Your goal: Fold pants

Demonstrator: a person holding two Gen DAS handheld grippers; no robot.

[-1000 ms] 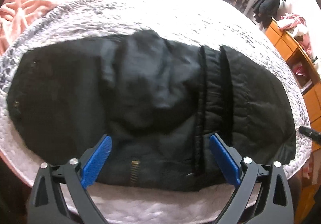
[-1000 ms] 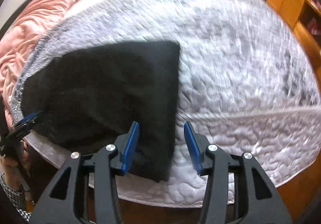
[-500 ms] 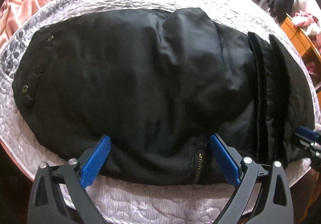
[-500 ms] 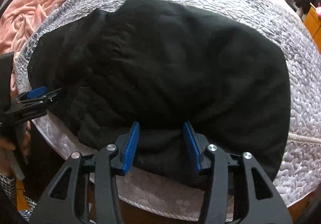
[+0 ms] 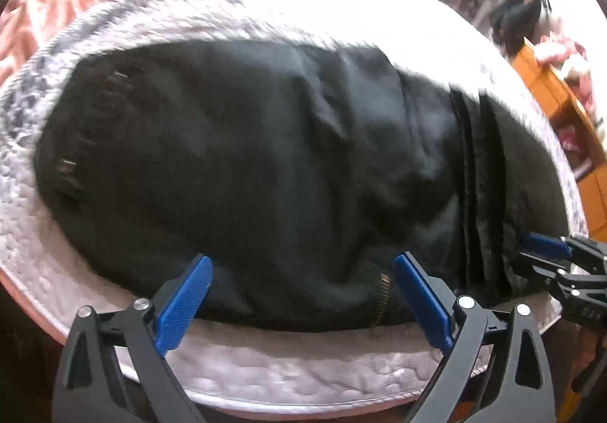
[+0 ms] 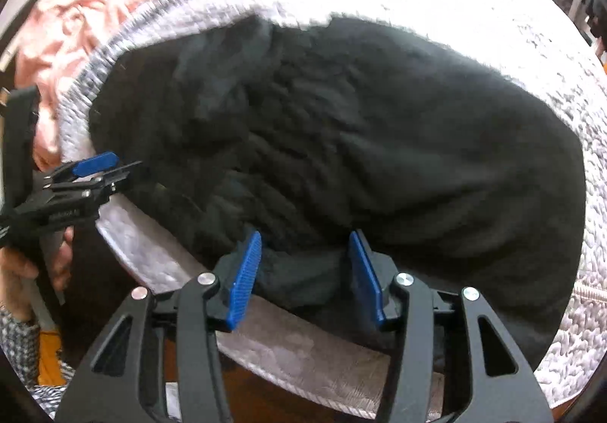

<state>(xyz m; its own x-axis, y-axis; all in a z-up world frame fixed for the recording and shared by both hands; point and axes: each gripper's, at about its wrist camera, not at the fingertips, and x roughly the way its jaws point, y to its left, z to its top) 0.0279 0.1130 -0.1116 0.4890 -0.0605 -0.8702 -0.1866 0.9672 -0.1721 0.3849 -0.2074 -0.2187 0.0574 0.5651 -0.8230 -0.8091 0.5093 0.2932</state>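
Observation:
Black pants (image 5: pixel 265 165) lie spread across the quilted bed, their zipper (image 5: pixel 384 294) at the near edge. My left gripper (image 5: pixel 303 275) hovers open and wide over that near edge, with the zipper just inside its right finger. In the right wrist view the pants (image 6: pixel 379 142) fill the middle. My right gripper (image 6: pixel 305 252) straddles a bunched fold at the near edge. Its jaws are opening and the pads do not press the cloth. Each gripper shows in the other view: the right gripper (image 5: pixel 546 248) at the pants' right end, the left gripper (image 6: pixel 95 165) at their left end in a hand (image 6: pixel 22 263).
The grey-white quilt (image 5: pixel 265 366) covers the bed, whose front edge is just below the grippers. A pink blanket (image 6: pixel 87 5) is heaped at the far left. Orange wooden furniture (image 5: pixel 561 108) and a dark hanging bag (image 5: pixel 519 17) stand to the right.
The right gripper has swept left from the pants' right end to their near edge and now shows in the left wrist view. The left gripper has shifted left along the edge.

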